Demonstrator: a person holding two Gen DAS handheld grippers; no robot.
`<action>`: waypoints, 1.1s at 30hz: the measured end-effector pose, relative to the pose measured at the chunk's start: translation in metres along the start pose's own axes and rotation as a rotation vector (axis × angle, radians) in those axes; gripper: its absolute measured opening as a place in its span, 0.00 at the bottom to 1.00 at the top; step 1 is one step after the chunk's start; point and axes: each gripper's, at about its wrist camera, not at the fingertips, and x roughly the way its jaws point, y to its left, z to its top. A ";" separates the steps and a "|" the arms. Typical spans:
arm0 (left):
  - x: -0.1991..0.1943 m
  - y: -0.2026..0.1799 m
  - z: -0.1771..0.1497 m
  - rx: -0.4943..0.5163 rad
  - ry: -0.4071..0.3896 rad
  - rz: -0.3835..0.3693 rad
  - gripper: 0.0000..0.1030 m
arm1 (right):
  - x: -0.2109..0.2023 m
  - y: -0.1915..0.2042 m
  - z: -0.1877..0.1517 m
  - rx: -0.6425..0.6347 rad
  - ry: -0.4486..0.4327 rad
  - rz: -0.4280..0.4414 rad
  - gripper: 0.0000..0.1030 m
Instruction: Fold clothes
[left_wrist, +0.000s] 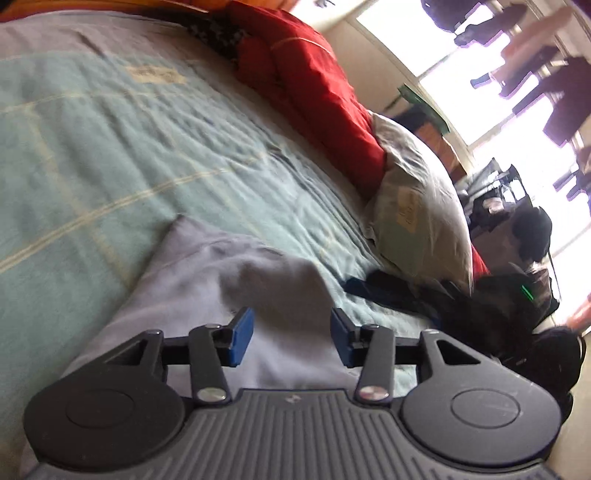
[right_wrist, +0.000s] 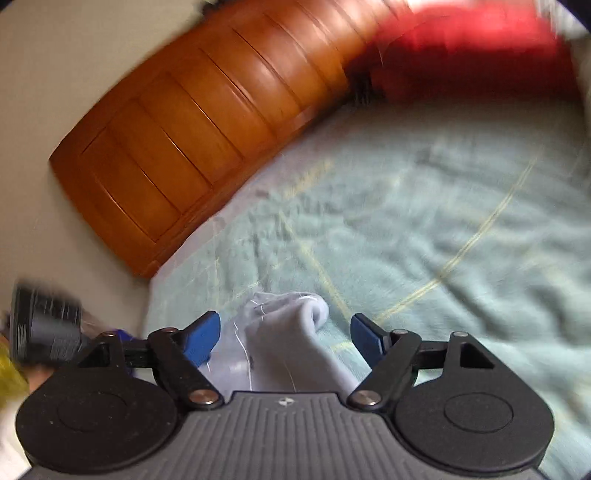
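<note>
Low in both views a pale lilac garment (left_wrist: 207, 295) lies on the green blanket (left_wrist: 110, 155). The left gripper (left_wrist: 291, 338) and right gripper (right_wrist: 284, 338) both gape above it, pads clear of the cloth.

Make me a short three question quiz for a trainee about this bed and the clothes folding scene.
1. True or false: the left hand-held gripper is clamped shut on the pale garment.
2. What colour is the bedding heaped by the wooden headboard: A red, B yellow, C white?
3. What lies between the open fingers of the right hand-held gripper?

Key
1. False; its jaws are open, cloth lying between and beyond them.
2. A, the red bedding.
3. A folded edge of the pale garment on the green blanket.
</note>
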 end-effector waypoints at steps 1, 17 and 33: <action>-0.001 0.004 -0.002 -0.014 0.000 0.003 0.44 | 0.014 -0.009 0.007 0.045 0.034 0.004 0.79; 0.009 0.040 -0.014 -0.066 -0.026 -0.057 0.50 | 0.095 -0.004 0.028 -0.095 0.149 0.095 0.22; -0.013 -0.007 -0.023 0.100 0.015 -0.054 0.66 | 0.035 0.026 -0.003 -0.292 0.080 0.007 0.41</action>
